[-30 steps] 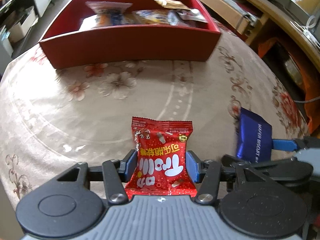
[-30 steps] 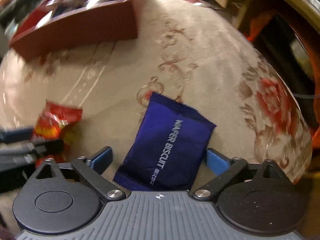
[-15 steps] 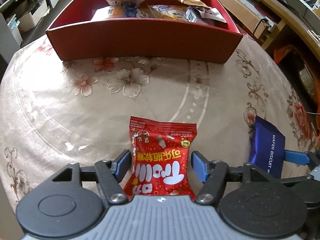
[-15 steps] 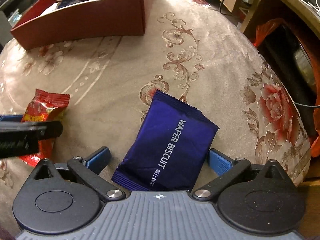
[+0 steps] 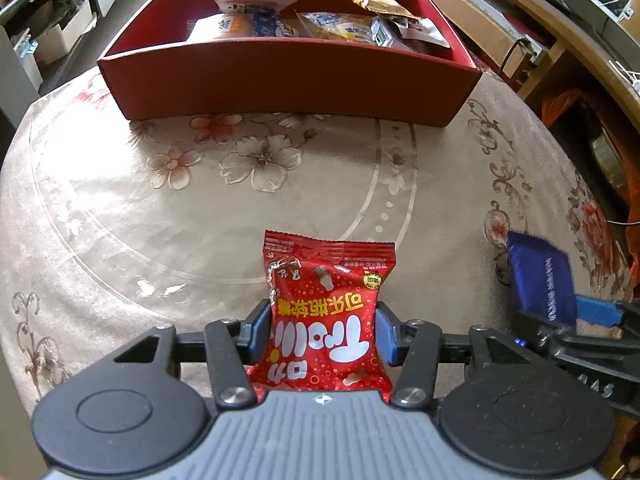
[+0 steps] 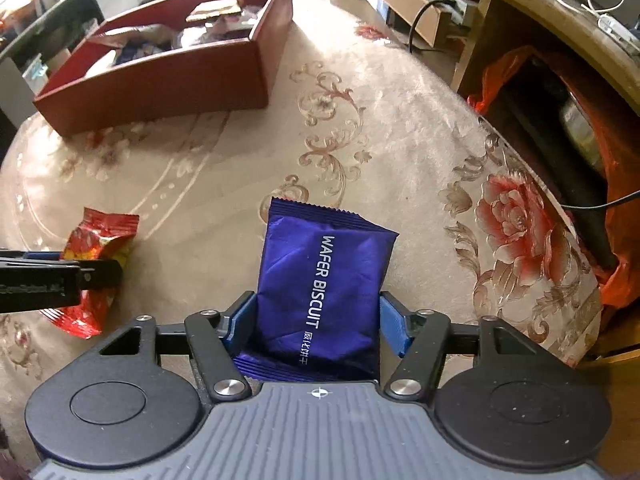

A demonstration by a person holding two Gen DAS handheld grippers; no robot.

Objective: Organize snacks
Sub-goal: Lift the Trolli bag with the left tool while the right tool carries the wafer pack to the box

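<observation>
Both claws already have a packet each, so the step in hand looks like the carry to the red box [image 5: 288,80] at the far edge of the worktop [image 5: 120,208]. The left claw [image 5: 322,330] is pinching the red candy packet [image 5: 326,312] by its two side edges, its blue pads pressed into the lower half of the bag; the right claw [image 6: 318,322] is pinching the blue wafer biscuit packet [image 6: 320,280] the same way, near the worktop's right edge. To do this well I would judge it best to raise each packet clear of the cloth before travelling, bring it over the box's near wall rather than against it, and let go low over a gap, since the box already holds a loose heap of snack packets [image 5: 316,24] toward its far side. Both packets are thin, glossy, crinkled film with crimped, saw-toothed end seals, pillow-shaped and partly air-filled, so they will likely give and slip under a side squeeze; a firm but not crushing hold suits them, the wafer being brittle inside. The box is rigid, straight-walled and matte, open at the top. The worktop is round and covered with a beige cloth printed with flowers and scrolls, with a shiny sheen that suggests a slick surface.
</observation>
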